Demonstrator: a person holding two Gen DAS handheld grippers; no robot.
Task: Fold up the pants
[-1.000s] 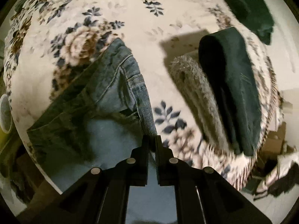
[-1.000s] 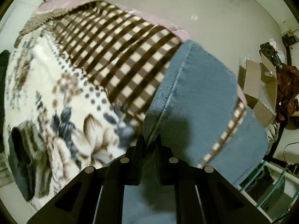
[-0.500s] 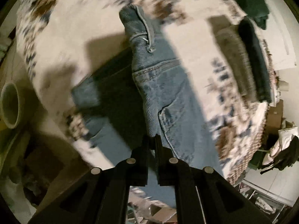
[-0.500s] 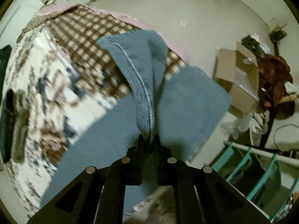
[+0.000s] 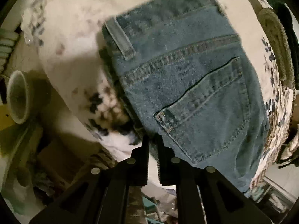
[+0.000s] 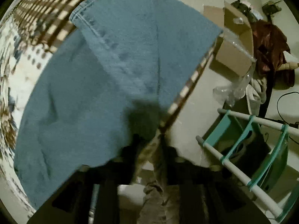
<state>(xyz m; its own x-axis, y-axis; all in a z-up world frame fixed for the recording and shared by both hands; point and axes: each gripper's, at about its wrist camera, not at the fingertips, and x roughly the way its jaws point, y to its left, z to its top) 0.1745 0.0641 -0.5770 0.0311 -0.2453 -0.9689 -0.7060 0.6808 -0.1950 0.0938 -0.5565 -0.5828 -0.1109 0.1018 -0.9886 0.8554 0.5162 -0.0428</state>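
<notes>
Jeans (image 5: 186, 85) fill the left wrist view, back pocket up, lying on the floral blanket (image 5: 74, 37); the left tool (image 5: 153, 141) is pinched tight on their near edge. In the blurred right wrist view, a folded leg lies across the denim; the right tool (image 6: 149, 140), jaws just parted, seems to grip nothing.

A floral blanket (image 5: 74, 43) spreads ahead and to the left of the left gripper, with a round pale cup (image 5: 17, 97) off its edge further left. Far right lies a folded olive-and-dark cloth (image 5: 276, 44). Ahead-left of the right gripper runs a brown checked border (image 6: 43, 16); to its right stand an open cardboard box (image 6: 235, 56) (clear plastic spilling from it) and a teal-and-white rack (image 6: 243, 140).
</notes>
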